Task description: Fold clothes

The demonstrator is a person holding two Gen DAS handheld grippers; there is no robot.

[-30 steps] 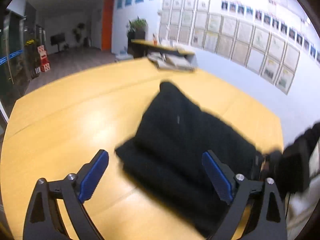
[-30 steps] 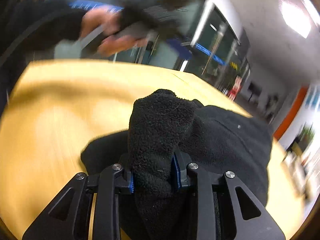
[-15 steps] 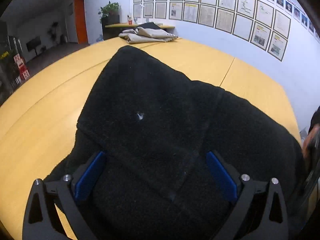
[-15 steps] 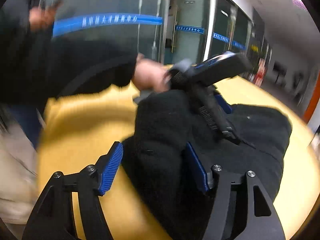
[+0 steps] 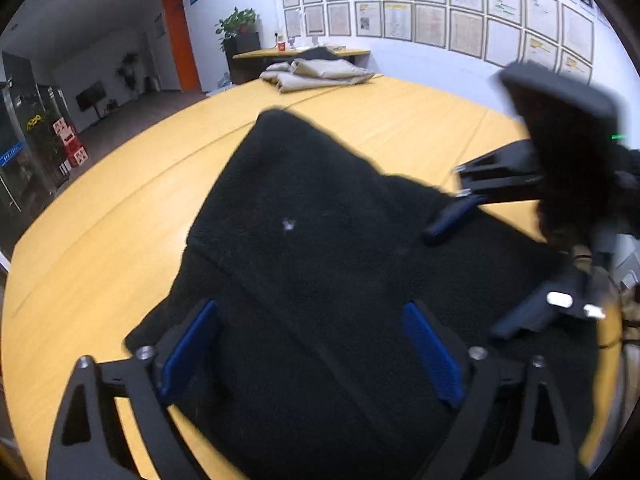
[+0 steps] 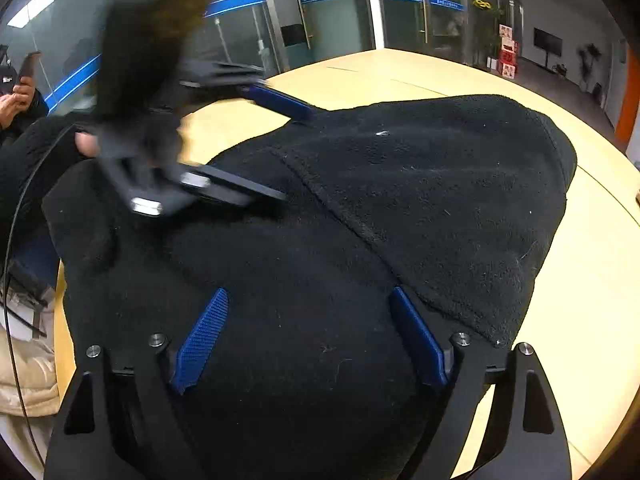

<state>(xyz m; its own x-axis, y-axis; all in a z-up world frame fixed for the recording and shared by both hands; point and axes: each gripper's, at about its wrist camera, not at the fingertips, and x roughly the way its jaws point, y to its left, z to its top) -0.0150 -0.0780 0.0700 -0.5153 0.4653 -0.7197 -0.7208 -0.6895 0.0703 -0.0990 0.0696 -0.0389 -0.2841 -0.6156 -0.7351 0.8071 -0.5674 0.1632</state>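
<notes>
A long, pale wooden table fills the office floor, its seams running toward a white wall hung with rows of framed certificates. Spread across the near end of the table lies a black fleece garment, folded into a broad, thick slab with one layer lapped over another along a stitched seam; a small white fleck shows on its upper layer. Both handheld tools hang over it. The left gripper has its blue-padded fingers spread wide, straddling the fleece near the garment's closest edge and holding nothing. The right gripper is likewise fully parted above the cloth on the opposite side, its pads clear of any pinch; in the left wrist view it appears blurred at the right edge, one blue finger just over the fleece. At the far end of the table sits a small heap of beige clothes, well apart from the black garment. Beyond it stand a potted plant and an orange door.
</notes>
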